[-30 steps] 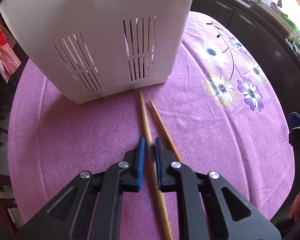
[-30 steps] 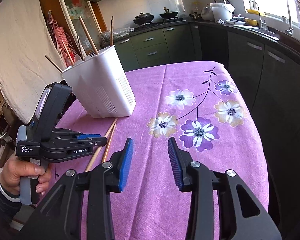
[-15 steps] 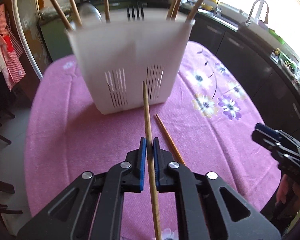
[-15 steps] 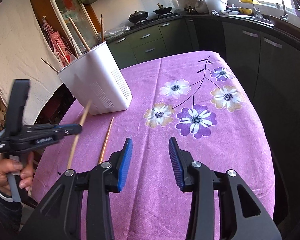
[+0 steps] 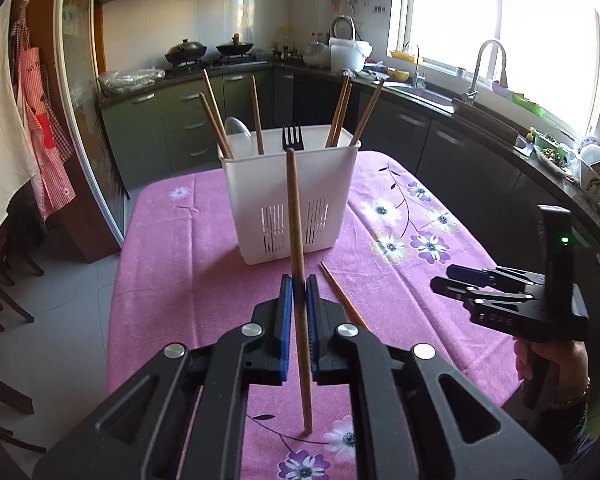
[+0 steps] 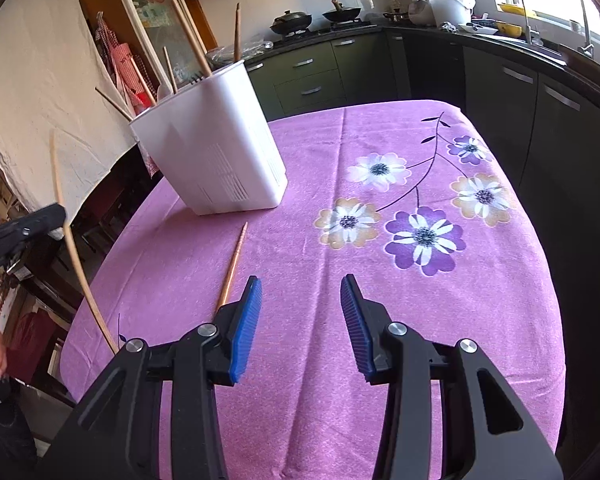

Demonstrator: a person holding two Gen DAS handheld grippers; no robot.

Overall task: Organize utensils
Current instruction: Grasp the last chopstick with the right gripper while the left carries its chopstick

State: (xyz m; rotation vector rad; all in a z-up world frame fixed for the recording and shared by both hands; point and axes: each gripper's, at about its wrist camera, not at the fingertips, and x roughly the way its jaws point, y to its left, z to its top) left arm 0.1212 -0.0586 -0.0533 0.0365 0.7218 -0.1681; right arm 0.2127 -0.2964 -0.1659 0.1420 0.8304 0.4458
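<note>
Where the pink-purple flowered tablecloth (image 6: 380, 280) covers the table, a white slotted utensil holder (image 5: 288, 196) stands toward the far side, with several wooden chopsticks, a fork and a spoon upright in it. The left gripper (image 5: 296, 308) is clamped on a pale wooden chopstick (image 5: 296, 240), held clear of the cloth and pointing toward the holder. A second, darker chopstick (image 6: 233, 268) lies flat on the cloth just near of the holder, between the two tools. The right gripper (image 6: 300, 320) hovers over the near part of the table; its jaws have just been opening, with nothing between them. Around the table runs a kitchen: dark green cabinets (image 6: 308, 76), a stove with two black pans (image 5: 208, 50) at the far wall, a sink with a curved tap (image 5: 486, 68) under a bright window on the right, and a red checked apron (image 5: 40, 120) hanging at the left.
</note>
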